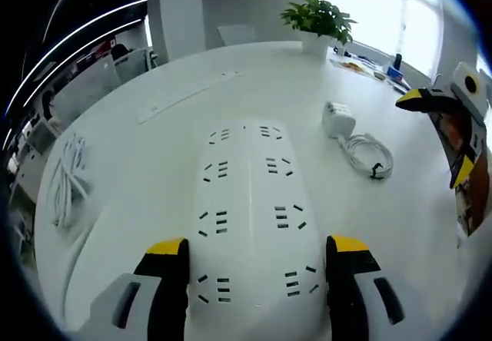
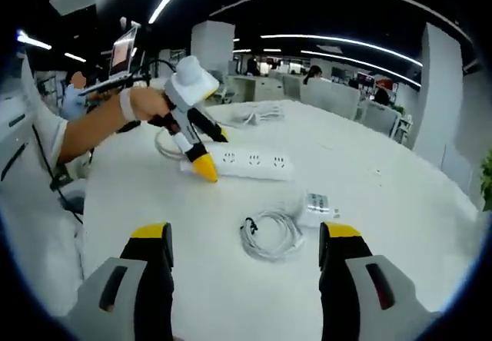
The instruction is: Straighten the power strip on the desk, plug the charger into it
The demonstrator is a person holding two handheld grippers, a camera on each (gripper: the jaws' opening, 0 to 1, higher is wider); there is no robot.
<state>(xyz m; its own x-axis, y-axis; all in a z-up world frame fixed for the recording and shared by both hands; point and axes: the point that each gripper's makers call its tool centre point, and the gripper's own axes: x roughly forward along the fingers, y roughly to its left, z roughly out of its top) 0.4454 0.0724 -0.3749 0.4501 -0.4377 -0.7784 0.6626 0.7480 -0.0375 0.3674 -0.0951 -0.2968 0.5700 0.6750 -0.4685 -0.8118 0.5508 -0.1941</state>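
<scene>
White plastic power strip (image 1: 250, 218) lies on the round white desk (image 1: 154, 180) between the left gripper's (image 1: 256, 260) parted jaws, apparently mid-straightening, while the white cube charger (image 2: 315, 203) and coiled cable (image 2: 270, 235) wait unplugged just beyond the right gripper's (image 2: 246, 250) spread, empty jaws

The yellow-tipped black left gripper (image 1: 254, 253) spreads its jaws wide at five and seven o'clock, gripped by a hand (image 2: 147, 103), while the matching right gripper (image 2: 246, 241) gapes likewise.
</scene>
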